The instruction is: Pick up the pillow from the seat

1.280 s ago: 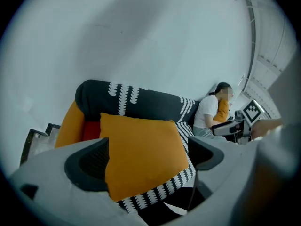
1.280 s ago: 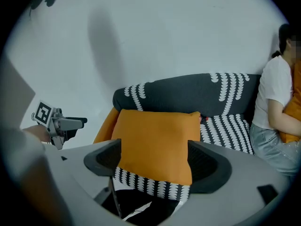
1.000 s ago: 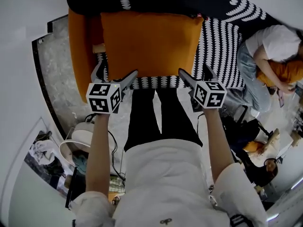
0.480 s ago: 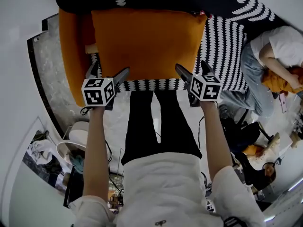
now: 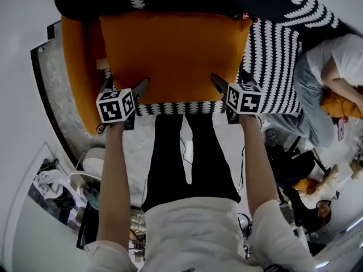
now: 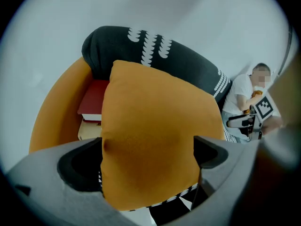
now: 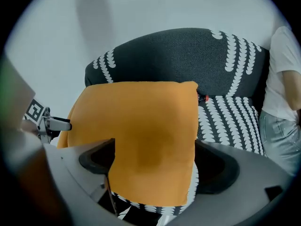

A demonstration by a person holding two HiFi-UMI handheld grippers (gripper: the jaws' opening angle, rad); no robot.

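Observation:
An orange pillow (image 5: 176, 50) lies on the black-and-white patterned sofa seat (image 5: 272, 61), reaching up toward the dark backrest. My left gripper (image 5: 125, 85) straddles the pillow's near left corner, and my right gripper (image 5: 228, 77) straddles its near right corner. Seen from the left gripper (image 6: 148, 149), the pillow (image 6: 150, 140) fills the gap between the wide jaws. From the right gripper (image 7: 155, 157), the pillow (image 7: 141, 126) likewise sits between the wide-spread jaws. I see no clear squeeze on the fabric at either side.
An orange armrest (image 5: 76, 78) curves along the sofa's left end, with a red book (image 6: 94, 102) stacked on another between it and the pillow. A person in a white shirt (image 5: 334, 78) sits at the sofa's right end. Marble floor (image 5: 51, 89) lies left of the sofa.
Both grippers have moved forward, from the pillow's near edge to over its lower corners. The pillow appears larger and closer.

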